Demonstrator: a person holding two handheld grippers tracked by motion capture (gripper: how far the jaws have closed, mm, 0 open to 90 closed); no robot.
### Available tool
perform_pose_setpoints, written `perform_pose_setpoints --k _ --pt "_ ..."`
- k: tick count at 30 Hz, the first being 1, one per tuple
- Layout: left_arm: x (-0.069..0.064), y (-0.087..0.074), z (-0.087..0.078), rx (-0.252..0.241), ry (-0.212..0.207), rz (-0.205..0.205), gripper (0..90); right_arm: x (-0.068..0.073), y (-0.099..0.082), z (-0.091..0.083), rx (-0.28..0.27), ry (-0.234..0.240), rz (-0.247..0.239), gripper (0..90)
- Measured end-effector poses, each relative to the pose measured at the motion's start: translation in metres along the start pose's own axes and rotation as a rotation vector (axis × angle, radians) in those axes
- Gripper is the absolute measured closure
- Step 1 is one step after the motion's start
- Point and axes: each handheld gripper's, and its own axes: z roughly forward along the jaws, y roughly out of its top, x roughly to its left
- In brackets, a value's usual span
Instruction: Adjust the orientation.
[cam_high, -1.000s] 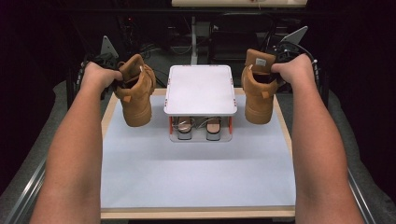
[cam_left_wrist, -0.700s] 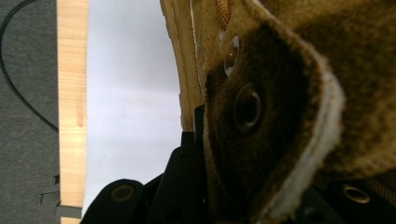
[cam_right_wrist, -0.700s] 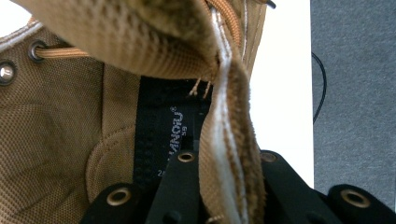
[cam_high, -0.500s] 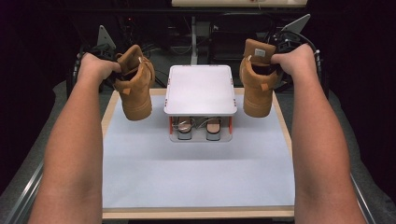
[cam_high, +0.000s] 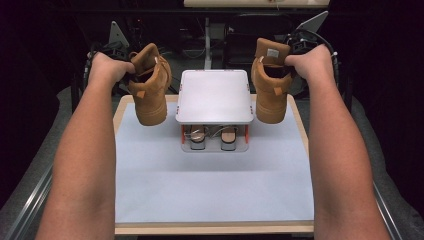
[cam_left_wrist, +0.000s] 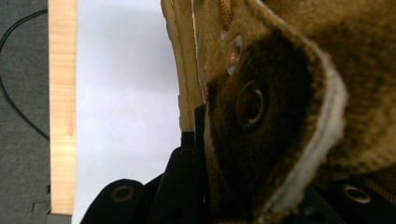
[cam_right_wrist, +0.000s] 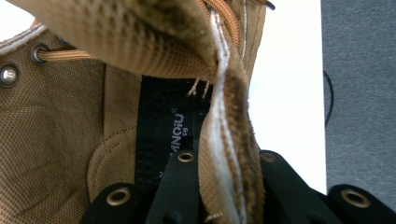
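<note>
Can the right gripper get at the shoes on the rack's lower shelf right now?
Probably not: the right gripper is shut on the right boot, so its jaws are taken; the small shoes sit under the rack's top plate.

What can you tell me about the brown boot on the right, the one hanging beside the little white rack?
The right boot is a tan, suede-looking high-top with matching laces, metal eyelets, a mesh lining and a pale-edged collar. It hangs in the air, toe pointing down and towards the camera, beside the white rack without touching it. The right gripper is shut on its collar, one jaw inside the boot and one outside. A black label inside carries small print.
</note>
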Motion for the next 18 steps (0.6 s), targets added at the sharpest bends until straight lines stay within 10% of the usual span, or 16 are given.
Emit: perform_pose_setpoints --k 18 --pt "-0.046 0.003 0.007 -0.002 -0.019 0.066 86.8 0.039 0.001 0.013 -0.011 0.025 -0.029 86.0"
